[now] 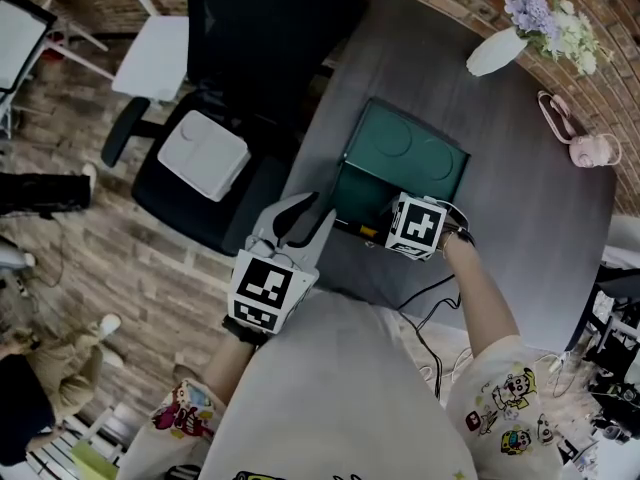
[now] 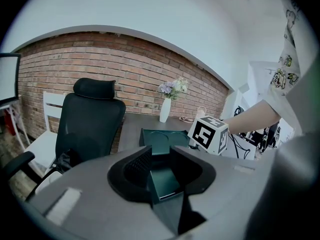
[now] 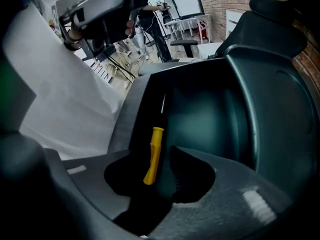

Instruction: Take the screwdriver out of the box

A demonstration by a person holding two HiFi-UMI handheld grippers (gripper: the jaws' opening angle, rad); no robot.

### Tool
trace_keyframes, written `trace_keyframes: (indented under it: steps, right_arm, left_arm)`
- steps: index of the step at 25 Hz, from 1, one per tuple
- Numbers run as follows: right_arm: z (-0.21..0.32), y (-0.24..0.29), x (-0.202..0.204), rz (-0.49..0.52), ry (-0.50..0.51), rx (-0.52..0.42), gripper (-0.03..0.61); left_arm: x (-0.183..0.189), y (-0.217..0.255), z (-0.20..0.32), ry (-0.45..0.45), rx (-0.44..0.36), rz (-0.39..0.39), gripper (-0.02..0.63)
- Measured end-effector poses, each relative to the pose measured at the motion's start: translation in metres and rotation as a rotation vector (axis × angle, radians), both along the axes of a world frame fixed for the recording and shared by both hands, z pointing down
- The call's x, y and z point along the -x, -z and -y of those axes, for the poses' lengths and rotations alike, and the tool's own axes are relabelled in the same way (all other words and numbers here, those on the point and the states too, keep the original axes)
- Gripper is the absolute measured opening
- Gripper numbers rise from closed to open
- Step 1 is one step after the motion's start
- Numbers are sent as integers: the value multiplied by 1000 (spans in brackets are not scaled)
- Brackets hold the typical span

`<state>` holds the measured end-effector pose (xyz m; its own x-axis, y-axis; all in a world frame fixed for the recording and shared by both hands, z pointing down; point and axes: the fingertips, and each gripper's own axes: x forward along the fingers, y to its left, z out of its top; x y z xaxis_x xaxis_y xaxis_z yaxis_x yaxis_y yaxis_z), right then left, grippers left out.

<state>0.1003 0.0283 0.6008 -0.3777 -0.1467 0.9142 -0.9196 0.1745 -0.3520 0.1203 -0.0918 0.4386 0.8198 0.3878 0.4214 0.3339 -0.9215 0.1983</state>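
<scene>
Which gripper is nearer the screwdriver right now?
Right. The right gripper is down inside the box, with the screwdriver between its open jaws. The left gripper is outside, at the box's near edge, clamped on its wall.

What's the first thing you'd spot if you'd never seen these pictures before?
The bright yellow screwdriver pops out first, lying inside the dark green box, right between the open jaws of the right gripper. Next comes the white vase of purple and white flowers at the far corner of the grey table.
</scene>
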Motion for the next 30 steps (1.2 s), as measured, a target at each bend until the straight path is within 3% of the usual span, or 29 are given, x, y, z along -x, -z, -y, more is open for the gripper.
trace_keyframes:
  steps: [5, 14, 16, 17, 19, 24, 30]
  right_arm:
    - [4, 1, -6, -85, 18, -50, 153]
    - [10, 9, -19, -210, -159, -179, 209]
    - [9, 9, -27, -253, -195, -182, 182]
    - [9, 8, -30, -274, -202, -176, 108]
    - [9, 5, -31, -292, -208, -169, 112]
    - [17, 19, -33, -171, -302, -239, 118]
    - [-8, 13, -5, 7, -97, -78, 163]
  left_arm:
    - [1, -1, 1, 5, 4, 2, 110]
    - [-2, -1, 6, 15, 3, 2, 109]
    - [-2, -1, 8, 14, 6, 5, 109]
    - [-1, -1, 8, 13, 7, 6, 109]
    - [-1, -1, 8, 15, 4, 6, 109]
    - [-1, -2, 10, 21, 8, 7, 109]
    - [0, -6, 12, 24, 5, 18, 109]
